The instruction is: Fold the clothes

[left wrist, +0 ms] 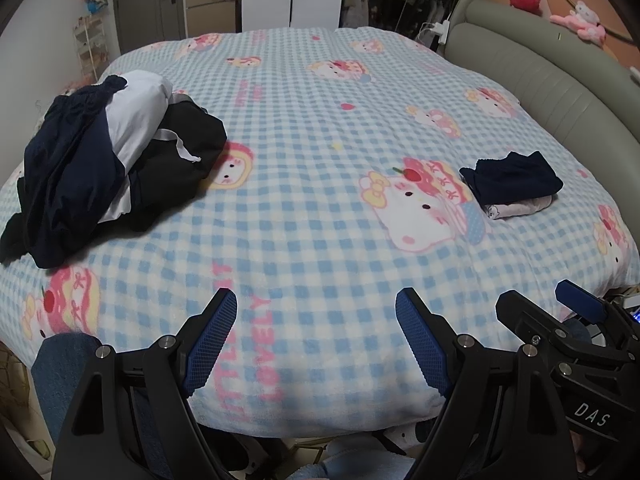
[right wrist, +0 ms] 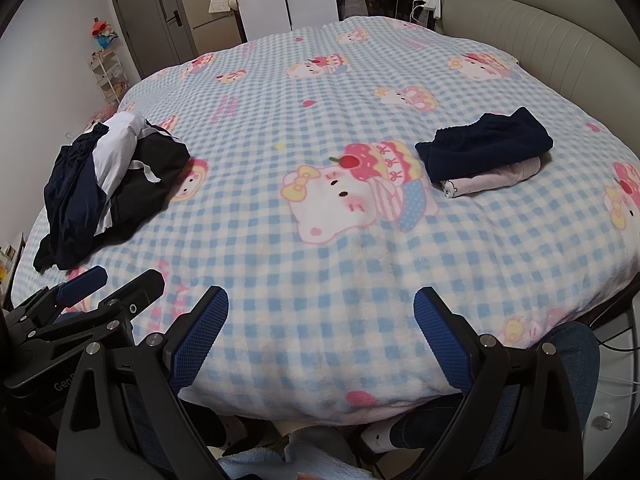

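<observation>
A loose heap of dark navy, black and white clothes [left wrist: 108, 160] [right wrist: 108, 184] lies on the left side of the bed. On the right side sits a small folded stack [left wrist: 512, 184] [right wrist: 484, 152], a navy garment on top of a pale pink one. My left gripper [left wrist: 316, 312] hangs open over the near edge of the blanket, holding nothing. My right gripper [right wrist: 320, 312] is open too, over the same edge and empty. Each gripper shows at the side of the other's view: the right gripper [left wrist: 540, 304] and the left gripper [right wrist: 120, 280].
A blue-and-white checked cartoon blanket [left wrist: 320, 120] [right wrist: 320, 260] covers the bed. A grey padded headboard [left wrist: 560, 92] [right wrist: 540, 28] curves along the right. Wardrobe doors, a door and a small shelf stand beyond the far edge. A person's legs in jeans [right wrist: 572, 344] are below the near edge.
</observation>
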The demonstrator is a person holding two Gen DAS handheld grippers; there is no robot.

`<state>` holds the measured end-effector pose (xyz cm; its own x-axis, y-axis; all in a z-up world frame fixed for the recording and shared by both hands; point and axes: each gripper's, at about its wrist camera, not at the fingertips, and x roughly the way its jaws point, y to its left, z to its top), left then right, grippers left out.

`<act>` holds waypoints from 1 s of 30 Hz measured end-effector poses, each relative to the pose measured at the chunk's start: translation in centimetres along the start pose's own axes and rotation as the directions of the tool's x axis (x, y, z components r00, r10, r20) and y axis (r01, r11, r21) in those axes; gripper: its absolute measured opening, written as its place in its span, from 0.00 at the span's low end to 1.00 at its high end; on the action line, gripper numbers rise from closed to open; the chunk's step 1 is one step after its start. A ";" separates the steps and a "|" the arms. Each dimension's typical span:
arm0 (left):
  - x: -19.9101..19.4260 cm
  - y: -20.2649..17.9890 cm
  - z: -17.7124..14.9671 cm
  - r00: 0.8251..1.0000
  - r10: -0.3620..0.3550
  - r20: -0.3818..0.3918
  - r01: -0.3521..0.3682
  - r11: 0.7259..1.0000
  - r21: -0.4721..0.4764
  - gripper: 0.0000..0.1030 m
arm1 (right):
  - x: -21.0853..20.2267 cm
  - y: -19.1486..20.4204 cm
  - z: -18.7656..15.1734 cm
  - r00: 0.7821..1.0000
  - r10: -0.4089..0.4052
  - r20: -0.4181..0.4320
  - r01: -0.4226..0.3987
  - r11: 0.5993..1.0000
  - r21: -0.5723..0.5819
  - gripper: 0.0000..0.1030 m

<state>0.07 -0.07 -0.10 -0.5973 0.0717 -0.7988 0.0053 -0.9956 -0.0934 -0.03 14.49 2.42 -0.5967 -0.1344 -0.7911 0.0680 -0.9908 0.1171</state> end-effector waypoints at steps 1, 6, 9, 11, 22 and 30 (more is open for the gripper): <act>0.0 0.0 0.0 1.000 0.004 0.004 -0.004 1.000 0.002 0.81 | 0.1 0.1 0.0 1.000 0.002 -0.001 -0.002 1.000 -0.003 0.92; 0.2 0.1 -0.2 1.000 0.007 -0.004 -0.007 1.000 0.000 0.81 | 0.4 0.4 0.0 1.000 0.012 -0.008 -0.012 1.000 -0.020 0.92; 0.6 0.2 -0.1 1.000 -0.003 -0.015 0.003 1.000 0.002 0.81 | 0.6 0.5 0.1 1.000 0.018 -0.012 -0.019 0.999 -0.029 0.92; 0.8 0.7 0.1 1.000 -0.018 -0.018 0.018 1.000 -0.003 0.81 | 0.7 0.6 0.1 1.000 0.022 -0.015 -0.023 0.999 -0.036 0.93; -0.3 8.0 2.0 0.998 -0.028 0.048 0.034 0.991 -0.127 0.81 | 0.8 6.4 4.1 0.994 0.092 0.055 -0.078 0.972 -0.221 0.93; -1.7 20.4 3.1 0.980 0.166 0.113 -0.119 0.932 -0.341 0.78 | 3.9 17.6 7.0 0.957 0.292 0.006 -0.265 0.878 -0.399 0.92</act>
<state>-1.33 -20.69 1.22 -0.6746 -0.1016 -0.7311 0.3495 -0.9164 -0.1952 -6.77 -3.37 5.57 -0.5558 -0.4174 -0.7189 0.5368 -0.8405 0.0730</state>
